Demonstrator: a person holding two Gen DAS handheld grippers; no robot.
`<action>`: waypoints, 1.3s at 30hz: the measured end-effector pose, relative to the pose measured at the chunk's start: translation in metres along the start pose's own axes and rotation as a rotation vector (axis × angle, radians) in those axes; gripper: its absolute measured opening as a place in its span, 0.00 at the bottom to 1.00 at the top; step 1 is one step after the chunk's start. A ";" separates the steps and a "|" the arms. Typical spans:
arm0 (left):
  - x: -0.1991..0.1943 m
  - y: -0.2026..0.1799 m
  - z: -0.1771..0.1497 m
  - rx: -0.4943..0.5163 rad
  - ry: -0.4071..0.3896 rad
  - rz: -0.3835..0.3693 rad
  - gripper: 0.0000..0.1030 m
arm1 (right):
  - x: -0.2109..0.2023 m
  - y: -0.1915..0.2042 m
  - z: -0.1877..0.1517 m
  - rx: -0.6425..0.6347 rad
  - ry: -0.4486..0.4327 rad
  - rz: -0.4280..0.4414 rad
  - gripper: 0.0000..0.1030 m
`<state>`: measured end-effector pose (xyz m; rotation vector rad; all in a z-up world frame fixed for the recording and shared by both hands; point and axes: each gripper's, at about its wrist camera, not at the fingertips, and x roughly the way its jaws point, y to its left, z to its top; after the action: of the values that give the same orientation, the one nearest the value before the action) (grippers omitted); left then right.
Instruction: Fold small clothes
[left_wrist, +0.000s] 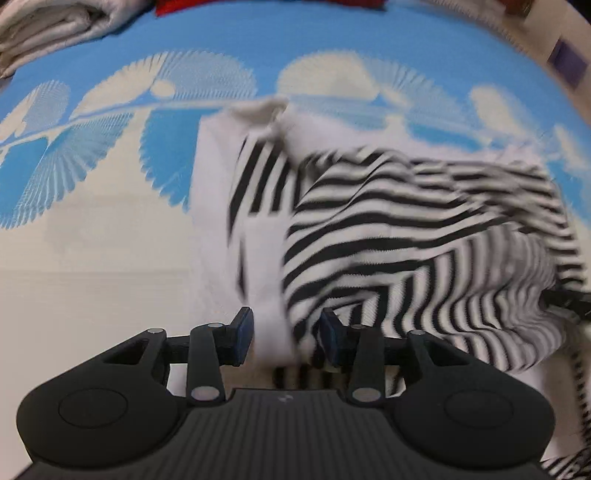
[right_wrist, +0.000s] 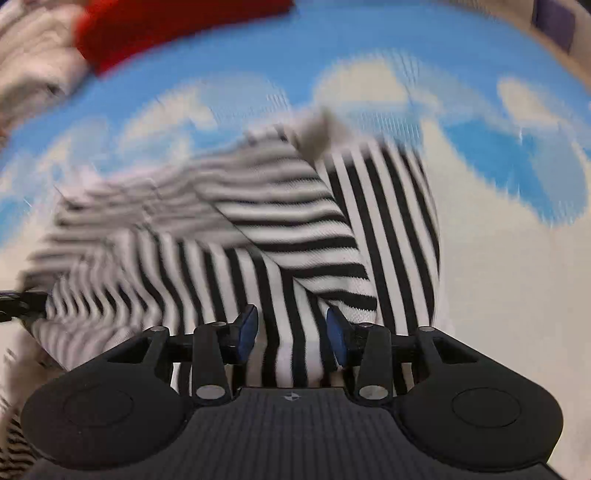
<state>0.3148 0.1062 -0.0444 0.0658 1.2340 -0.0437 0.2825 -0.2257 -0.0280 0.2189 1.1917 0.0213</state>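
Note:
A small black-and-white striped garment (left_wrist: 388, 229) with white parts lies bunched on a blue-and-white patterned bedsheet (left_wrist: 92, 229). My left gripper (left_wrist: 287, 332) has its blue pads (left_wrist: 244, 332) apart, with a white fold of the garment running between them. In the right wrist view the same striped garment (right_wrist: 295, 236) spreads ahead, and my right gripper (right_wrist: 291, 332) has its pads (right_wrist: 248, 330) apart with striped cloth between them. Both views are blurred by motion. I cannot tell if either gripper pinches the cloth.
A pile of pale folded fabric (left_wrist: 48, 29) sits at the far left of the bed. A red cloth (right_wrist: 166, 33) lies beside it at the back. The other gripper's tip (right_wrist: 18, 302) shows at the garment's left edge. A wall with a purple tile (left_wrist: 567, 62) is at right.

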 end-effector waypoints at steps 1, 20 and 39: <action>0.002 0.000 0.000 0.002 -0.002 0.005 0.48 | -0.001 -0.001 0.001 0.015 -0.006 0.005 0.41; -0.032 -0.016 0.009 0.024 -0.124 -0.037 0.48 | -0.019 0.008 0.009 0.004 -0.072 0.007 0.45; -0.015 -0.023 0.004 0.079 -0.062 -0.010 0.48 | -0.002 0.006 0.003 -0.020 -0.001 -0.039 0.45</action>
<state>0.3121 0.0829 -0.0298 0.1262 1.1706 -0.1025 0.2851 -0.2206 -0.0235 0.1785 1.1941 -0.0008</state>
